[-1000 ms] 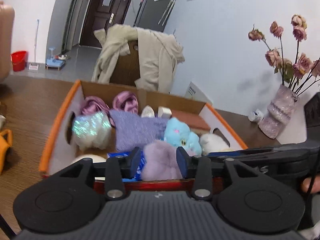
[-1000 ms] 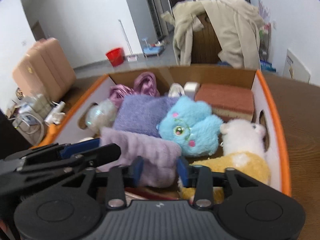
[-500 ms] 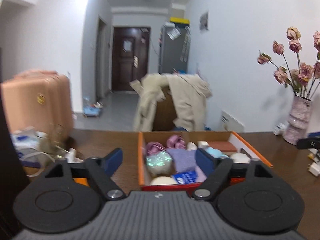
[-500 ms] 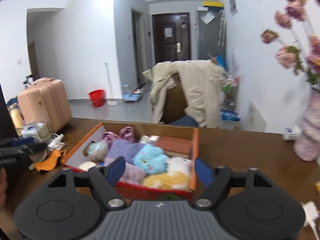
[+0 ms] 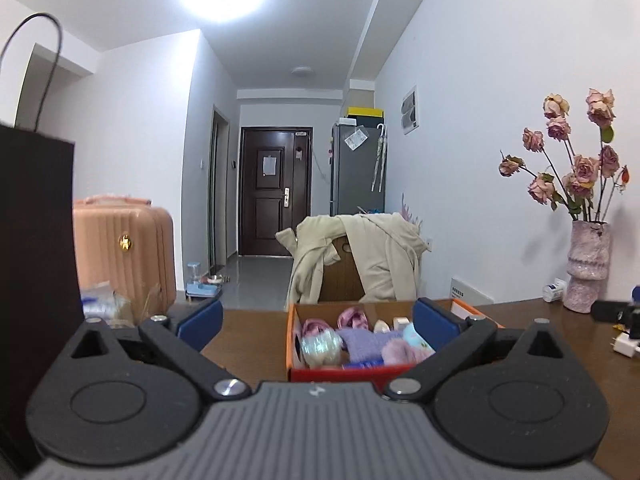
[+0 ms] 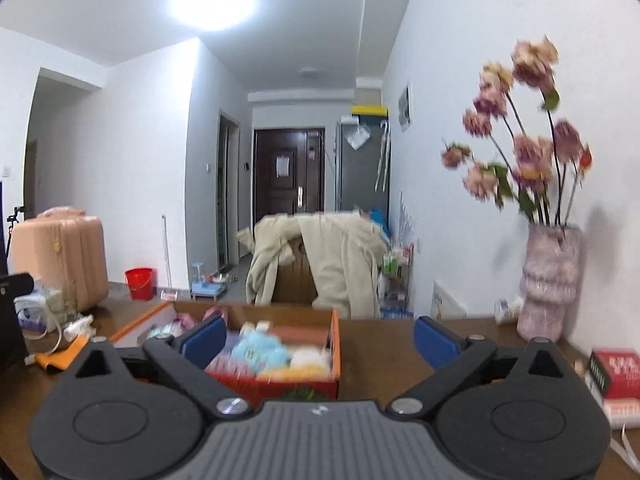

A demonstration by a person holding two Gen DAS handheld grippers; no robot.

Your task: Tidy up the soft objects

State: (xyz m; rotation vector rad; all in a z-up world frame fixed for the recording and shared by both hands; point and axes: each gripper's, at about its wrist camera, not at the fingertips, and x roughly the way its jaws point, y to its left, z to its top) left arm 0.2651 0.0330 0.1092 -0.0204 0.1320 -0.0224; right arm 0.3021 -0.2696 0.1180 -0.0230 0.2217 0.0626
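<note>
From the left wrist, the left gripper (image 5: pixel 316 318) has just been spreading its jaws and now stands wide with nothing between them. Ahead on the brown wooden table (image 5: pixel 532 364) sits the orange-rimmed cardboard box (image 5: pixel 294 332), filled with soft toys and cloths (image 5: pixel 362 344). A pink vase of dried roses (image 5: pixel 587 266) stands by the white wall; a peach suitcase (image 5: pixel 124 252) stands left, and a coat-draped chair (image 5: pixel 360 258) is behind the box.

From the right wrist, blurred, the right gripper (image 6: pixel 316 334) has likewise just been opening and grips nothing. The box (image 6: pixel 335 344) lies left of centre; a red book (image 6: pixel 614 374) rests at the table's right edge (image 6: pixel 384 356).
</note>
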